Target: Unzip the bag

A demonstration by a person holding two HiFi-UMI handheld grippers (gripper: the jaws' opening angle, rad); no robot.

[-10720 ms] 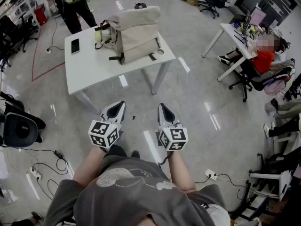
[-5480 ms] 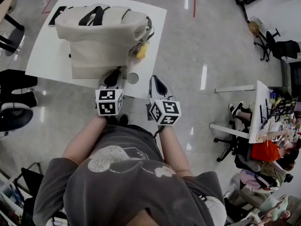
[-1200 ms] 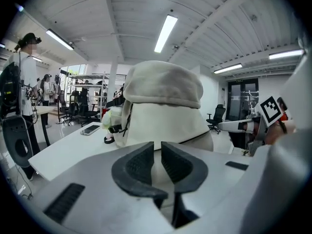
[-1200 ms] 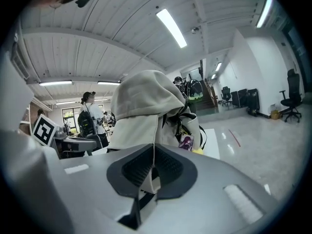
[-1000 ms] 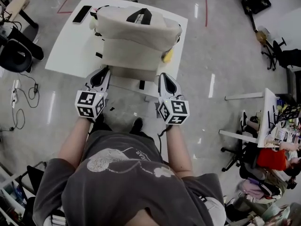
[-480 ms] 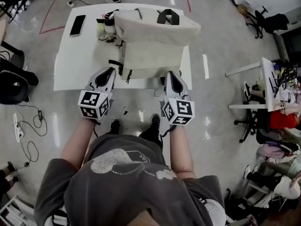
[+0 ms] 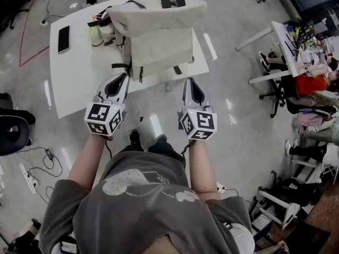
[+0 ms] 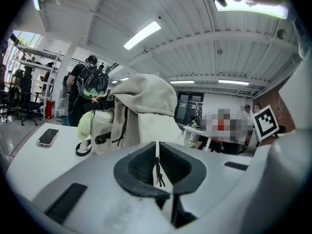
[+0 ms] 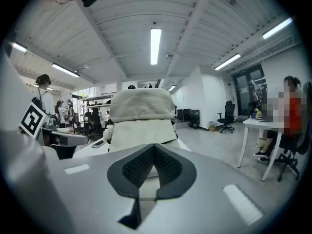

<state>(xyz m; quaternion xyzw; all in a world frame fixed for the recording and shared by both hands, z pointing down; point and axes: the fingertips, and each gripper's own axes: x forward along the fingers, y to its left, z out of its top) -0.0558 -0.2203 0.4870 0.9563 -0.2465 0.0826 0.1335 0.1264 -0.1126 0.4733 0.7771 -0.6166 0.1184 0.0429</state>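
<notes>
- Since its cloth looks soft and light, the bag (image 7: 159, 41), upright on the white surface (image 7: 74, 83) just ahead, will likely buckle and slide; I'd pin its body with one side.
- Its fold-over flap (image 7: 153, 15) hides the zip, so the pull, small and loose, is my hold once found.
- Left fingers (image 8: 141, 167), just closing, stand a slit apart on nothing; right fingers (image 9: 139, 167) clenched, empty.

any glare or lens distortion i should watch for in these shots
Head view: ceiling lights streak as glare across the glossy floor, and the wide lens bends the table edges. Left gripper view: strong fisheye, dark corners, and the ceiling lamp is blown out. Right gripper view: same fisheye and dark corners, but the bag reads fairly sharp.
</notes>
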